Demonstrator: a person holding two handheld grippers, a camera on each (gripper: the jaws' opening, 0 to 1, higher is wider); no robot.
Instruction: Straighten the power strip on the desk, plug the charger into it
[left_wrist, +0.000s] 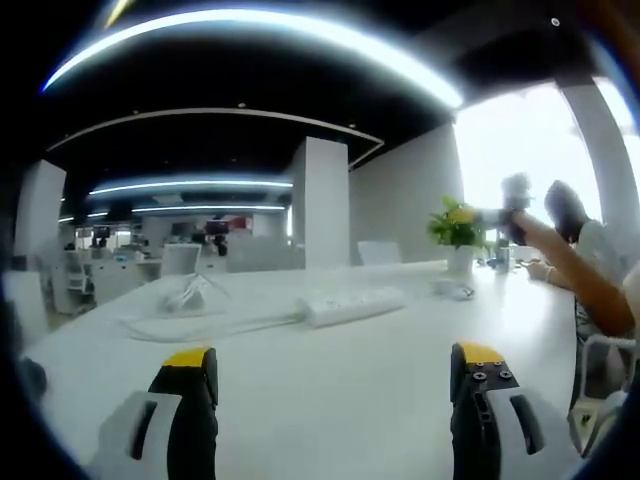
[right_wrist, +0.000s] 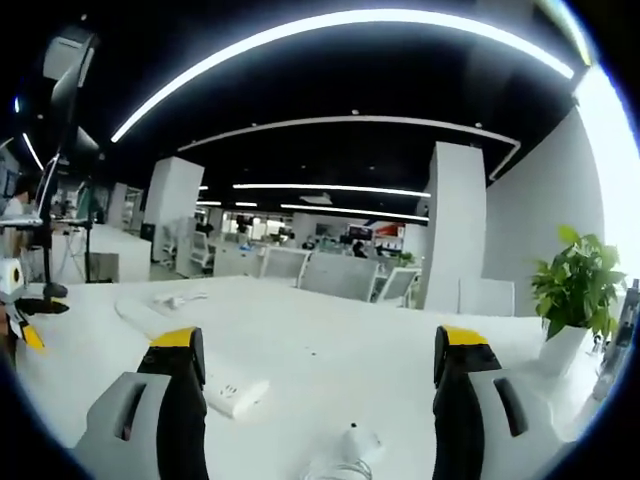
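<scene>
A white power strip (left_wrist: 350, 305) lies askew on the white desk (left_wrist: 330, 400), and its cable (left_wrist: 200, 326) trails off to the left. A small white charger (left_wrist: 455, 290) rests to its right, near the plant pot. My left gripper (left_wrist: 332, 365) is open and empty, short of the strip. In the right gripper view the strip (right_wrist: 232, 392) runs behind the left jaw, and the charger (right_wrist: 355, 443) with its cord sits low between the jaws. My right gripper (right_wrist: 320, 345) is open, holding nothing, just above both.
A green plant (left_wrist: 458, 232) in a white pot stands at the desk's far right, also the plant (right_wrist: 575, 290). A person's arm (left_wrist: 575, 265) reaches in from the right. A loose white bundle (left_wrist: 195, 293) lies at the left. A black stand (right_wrist: 55, 180) and a tape roll (right_wrist: 10, 275) occupy the left edge.
</scene>
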